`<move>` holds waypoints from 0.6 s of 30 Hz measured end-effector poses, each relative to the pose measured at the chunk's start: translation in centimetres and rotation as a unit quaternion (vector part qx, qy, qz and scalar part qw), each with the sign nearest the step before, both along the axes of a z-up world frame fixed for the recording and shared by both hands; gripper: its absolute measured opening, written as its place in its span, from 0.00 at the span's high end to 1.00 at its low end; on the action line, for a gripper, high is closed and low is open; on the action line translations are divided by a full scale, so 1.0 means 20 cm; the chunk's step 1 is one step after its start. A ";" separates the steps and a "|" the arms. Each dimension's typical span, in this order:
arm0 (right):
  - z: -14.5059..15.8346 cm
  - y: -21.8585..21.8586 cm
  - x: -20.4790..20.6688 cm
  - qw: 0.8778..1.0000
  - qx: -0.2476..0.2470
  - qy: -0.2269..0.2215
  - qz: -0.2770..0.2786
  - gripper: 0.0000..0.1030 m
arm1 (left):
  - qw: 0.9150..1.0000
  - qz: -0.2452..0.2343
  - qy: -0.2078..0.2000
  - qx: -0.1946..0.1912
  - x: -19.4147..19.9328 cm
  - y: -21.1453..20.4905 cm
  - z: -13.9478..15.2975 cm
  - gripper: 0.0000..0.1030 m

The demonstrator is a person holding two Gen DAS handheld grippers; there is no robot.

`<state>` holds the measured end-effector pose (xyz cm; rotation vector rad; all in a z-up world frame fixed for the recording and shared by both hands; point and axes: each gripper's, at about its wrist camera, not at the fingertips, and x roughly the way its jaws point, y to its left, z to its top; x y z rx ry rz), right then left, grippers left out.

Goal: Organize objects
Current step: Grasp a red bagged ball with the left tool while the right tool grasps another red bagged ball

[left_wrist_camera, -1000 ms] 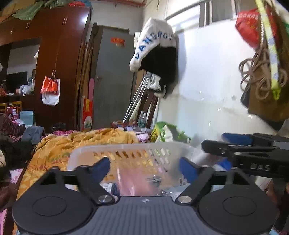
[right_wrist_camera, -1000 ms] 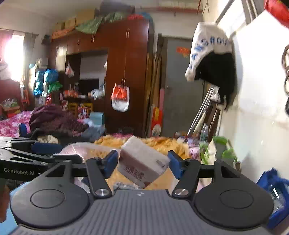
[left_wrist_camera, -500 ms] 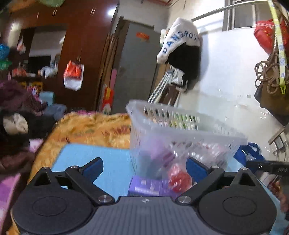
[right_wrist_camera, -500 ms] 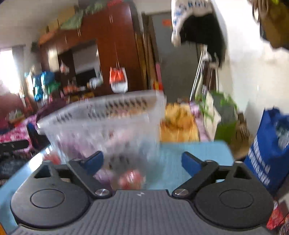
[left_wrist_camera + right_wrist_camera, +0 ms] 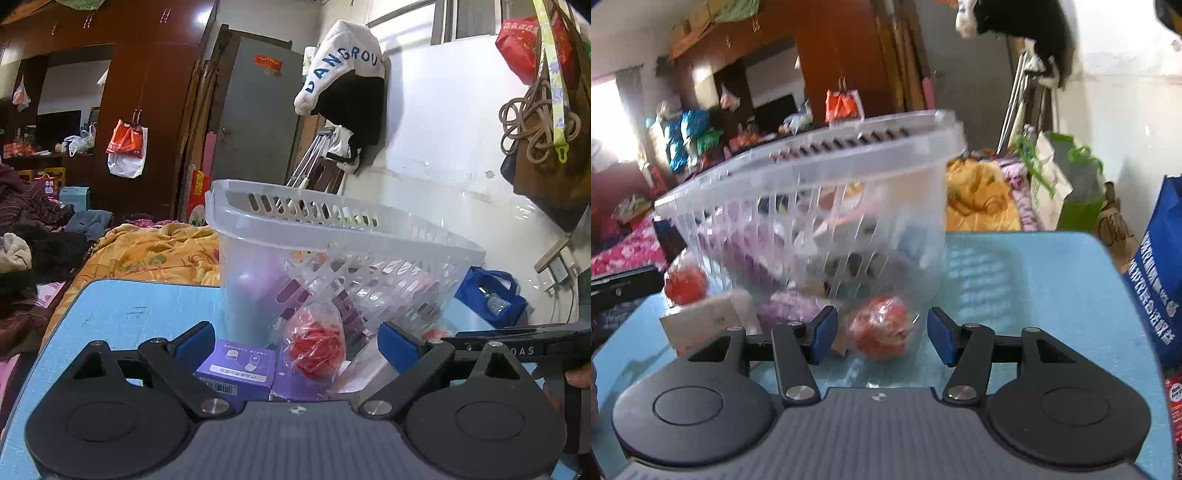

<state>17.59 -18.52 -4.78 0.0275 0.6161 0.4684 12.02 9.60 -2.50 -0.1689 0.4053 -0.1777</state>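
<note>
A clear slotted plastic basket with several items inside stands on the blue table. My left gripper is open wide just in front of it, with a purple box and a red bagged item lying between its fingers, untouched. My right gripper is at the basket's other side. Its jaws are closing around a red ball in a clear bag, with the pads still apart from it. A pale box and another red bagged item lie to its left.
The blue table ends just beyond the basket, with a bed under a yellow blanket behind it. A blue bag stands off the right edge. Green bags and a white wall close the right side.
Both grippers came down from above the basket to table level beside it. The box the right gripper held is gone from its jaws, which opened wide and have since narrowed around the red ball.
</note>
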 end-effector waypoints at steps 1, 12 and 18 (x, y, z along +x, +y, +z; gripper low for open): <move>-0.01 0.01 0.01 1.000 -0.008 0.001 -0.003 0.44 | 1.000 0.001 0.001 0.002 0.01 0.00 0.00 0.06; -0.01 -0.02 -0.03 1.000 0.007 -0.015 -0.007 0.54 | 1.000 0.007 0.011 0.000 0.04 -0.02 -0.02 0.06; 0.01 -0.01 -0.03 1.000 0.008 -0.026 -0.006 0.54 | 1.000 -0.009 0.023 0.015 0.08 -0.09 -0.03 0.12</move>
